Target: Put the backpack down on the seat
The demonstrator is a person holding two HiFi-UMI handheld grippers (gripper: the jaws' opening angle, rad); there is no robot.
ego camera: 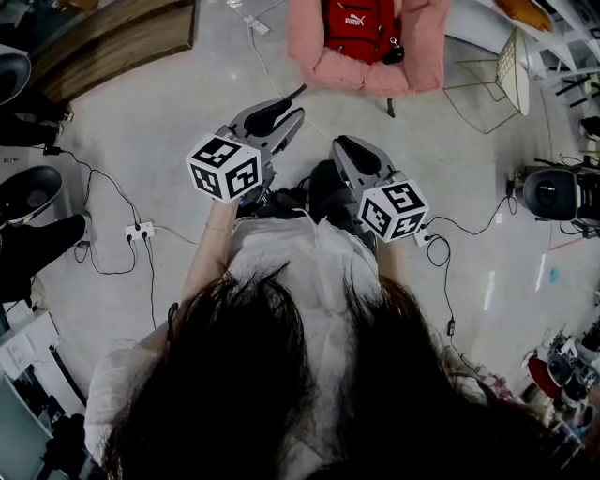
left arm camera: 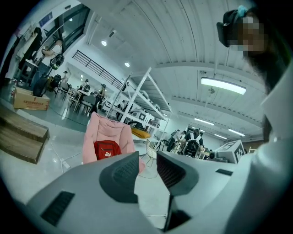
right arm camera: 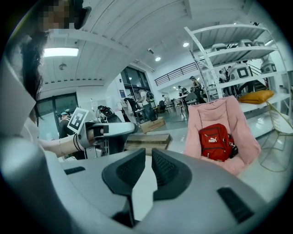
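Note:
A red backpack (ego camera: 361,28) rests upright on the seat of a pink padded chair (ego camera: 314,47) at the far edge of the head view, well beyond both grippers. The left gripper view has the backpack (left arm camera: 106,150) small and left of the jaws; in the right gripper view the backpack (right arm camera: 215,141) leans against the chair back (right arm camera: 242,119). My left gripper (ego camera: 295,101) (left arm camera: 147,160) is held up near my chest, jaws a little apart with nothing between them. My right gripper (ego camera: 339,142) (right arm camera: 148,155) is beside it, shut and empty.
A wooden platform (ego camera: 112,42) lies at the far left. A power strip (ego camera: 139,229) with cables trails over the floor on my left. A wire chair (ego camera: 497,80) stands right of the pink chair, and a dark machine (ego camera: 548,192) further right. White shelving (right arm camera: 229,50) rises behind.

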